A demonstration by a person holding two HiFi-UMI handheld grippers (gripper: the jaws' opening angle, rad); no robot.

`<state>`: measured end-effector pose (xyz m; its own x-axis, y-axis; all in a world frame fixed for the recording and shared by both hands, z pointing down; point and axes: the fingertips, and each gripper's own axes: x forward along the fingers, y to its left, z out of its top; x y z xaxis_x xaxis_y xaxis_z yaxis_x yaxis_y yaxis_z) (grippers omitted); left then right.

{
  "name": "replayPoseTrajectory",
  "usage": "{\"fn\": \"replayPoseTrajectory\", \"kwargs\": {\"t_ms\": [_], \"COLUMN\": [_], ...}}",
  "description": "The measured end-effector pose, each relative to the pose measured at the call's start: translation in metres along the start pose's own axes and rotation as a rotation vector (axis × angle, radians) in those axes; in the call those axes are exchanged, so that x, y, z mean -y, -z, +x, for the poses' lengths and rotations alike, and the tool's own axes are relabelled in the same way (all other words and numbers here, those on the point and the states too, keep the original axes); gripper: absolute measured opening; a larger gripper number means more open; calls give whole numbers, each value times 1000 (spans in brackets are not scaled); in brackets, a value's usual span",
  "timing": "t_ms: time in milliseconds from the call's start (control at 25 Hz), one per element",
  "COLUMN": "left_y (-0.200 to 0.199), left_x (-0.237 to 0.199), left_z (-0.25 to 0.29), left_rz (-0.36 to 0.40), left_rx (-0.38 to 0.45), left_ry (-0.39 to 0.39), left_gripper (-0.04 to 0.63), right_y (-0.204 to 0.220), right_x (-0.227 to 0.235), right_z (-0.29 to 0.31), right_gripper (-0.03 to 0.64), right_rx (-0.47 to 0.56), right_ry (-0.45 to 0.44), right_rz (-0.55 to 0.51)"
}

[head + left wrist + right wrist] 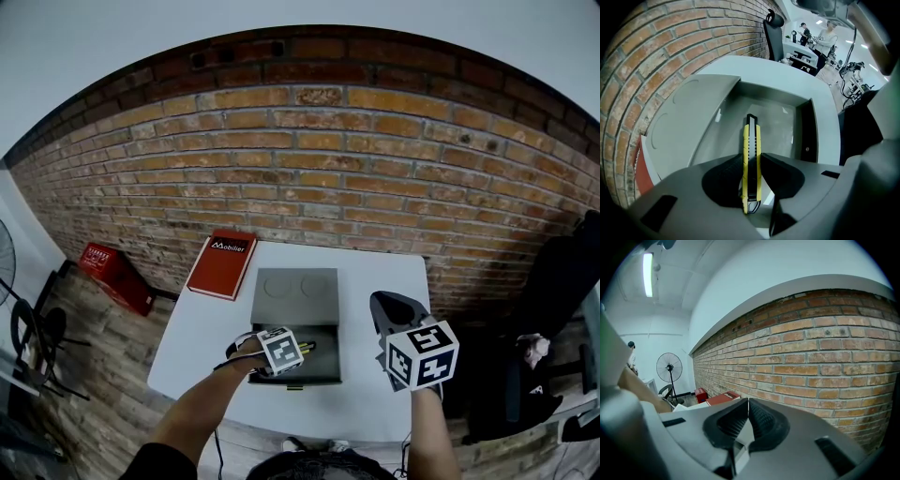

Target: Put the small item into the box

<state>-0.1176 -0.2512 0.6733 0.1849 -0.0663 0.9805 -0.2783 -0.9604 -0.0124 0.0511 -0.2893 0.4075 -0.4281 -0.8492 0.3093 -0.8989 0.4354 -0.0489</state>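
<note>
Yellow plastic with a notched black spine: the utility knife is pinched edgewise between the left gripper's ridged black fingers, its tip over the open tray of the smooth grey box. Only the head view shows me that box on the white bench, flat lid laid back, near a red book. The right gripper's fingers meet on nothing, facing a rough brick wall.
</note>
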Motion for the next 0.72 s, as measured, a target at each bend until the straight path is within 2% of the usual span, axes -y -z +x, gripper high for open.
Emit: {"fn": "replayPoseTrajectory", "kwargs": {"t_ms": [360,720], "left_y": [-1,-3], "left_x": [-1,-3], "left_z": [-2,-6], "left_rz": [15,-19], "left_rx": [2,34], "left_ry": [-14,-14], "left_gripper": [133,136], "right_y": [2,5], "right_x": [-1,-1], "right_z": [2,1], "right_gripper": [21,21], "right_rx": [-1,-3], "right_ry": [0,6], "right_rz": [5,12]}}
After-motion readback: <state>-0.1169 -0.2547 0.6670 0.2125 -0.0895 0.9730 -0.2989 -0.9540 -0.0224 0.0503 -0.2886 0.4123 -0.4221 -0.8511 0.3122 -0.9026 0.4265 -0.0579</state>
